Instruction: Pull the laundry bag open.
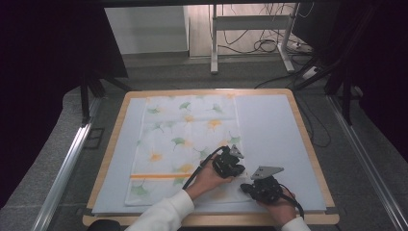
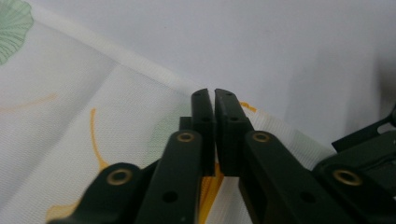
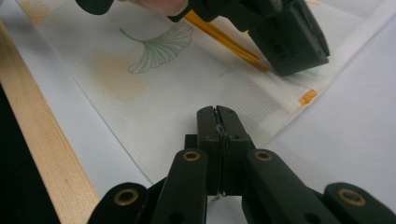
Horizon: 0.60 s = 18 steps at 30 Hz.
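Cloth [image 1: 185, 144] lies flat on the table [image 1: 308, 144], both tongs, left [image 1: 231, 166] and right [image 1: 248, 187], pinching its near right edge, likely for folding.

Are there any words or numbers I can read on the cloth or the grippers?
None: no words, numbers or signs can be read. The cloth carries only green and yellow ginkgo-leaf prints and an orange stripe. The left gripper and right gripper are plain black.

Even overhead light on the table [image 1: 308, 144], dark surround, soft-focus close foreground in both gripper views.
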### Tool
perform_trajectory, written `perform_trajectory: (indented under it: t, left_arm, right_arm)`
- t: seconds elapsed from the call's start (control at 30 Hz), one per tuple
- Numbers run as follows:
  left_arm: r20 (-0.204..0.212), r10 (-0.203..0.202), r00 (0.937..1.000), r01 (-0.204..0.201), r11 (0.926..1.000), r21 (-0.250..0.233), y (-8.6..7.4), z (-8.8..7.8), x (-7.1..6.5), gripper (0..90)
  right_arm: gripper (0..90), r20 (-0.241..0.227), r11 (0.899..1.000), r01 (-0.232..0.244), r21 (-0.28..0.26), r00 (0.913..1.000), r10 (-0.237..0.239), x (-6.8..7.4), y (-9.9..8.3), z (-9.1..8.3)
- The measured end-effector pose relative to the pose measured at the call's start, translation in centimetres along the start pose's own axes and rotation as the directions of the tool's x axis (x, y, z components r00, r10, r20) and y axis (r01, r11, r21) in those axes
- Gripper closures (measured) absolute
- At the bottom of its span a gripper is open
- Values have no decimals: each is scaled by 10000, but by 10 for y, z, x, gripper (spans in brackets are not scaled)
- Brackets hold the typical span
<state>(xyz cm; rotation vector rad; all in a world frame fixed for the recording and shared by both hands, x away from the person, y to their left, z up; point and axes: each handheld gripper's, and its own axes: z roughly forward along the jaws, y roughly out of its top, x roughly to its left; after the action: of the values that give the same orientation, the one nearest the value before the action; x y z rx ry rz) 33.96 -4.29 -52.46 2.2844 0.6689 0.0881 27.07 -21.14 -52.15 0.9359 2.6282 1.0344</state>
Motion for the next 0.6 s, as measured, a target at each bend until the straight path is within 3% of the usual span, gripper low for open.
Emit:
perform_trajectory:
  t: [0.17, 0.3, 0.5, 0.6]
  left_arm:
    - [-99, 15, 9999, -16, 10000, -76, 0, 0, -2, 900]
    - [-86, -19, 10000, 18, 9999, -125, -1, 0, -1, 900]
    - [-85, -33, 10000, 32, 9998, -186, -2, 0, -1, 900]
    - [-185, 173, 9997, -175, 9998, -104, -2, -1, -2, 900]
  right_arm:
    - [891, 220, 9994, -250, -240, 9994, 255, -6, 5, -3]
    - [891, 458, 9963, -792, -341, 9957, 807, -19, 10, 1]
    - [891, 503, 9945, -1005, -279, 9935, 1018, -24, 13, 5]
    - [891, 501, 9945, -1039, -155, 9933, 1045, -25, 15, 9]
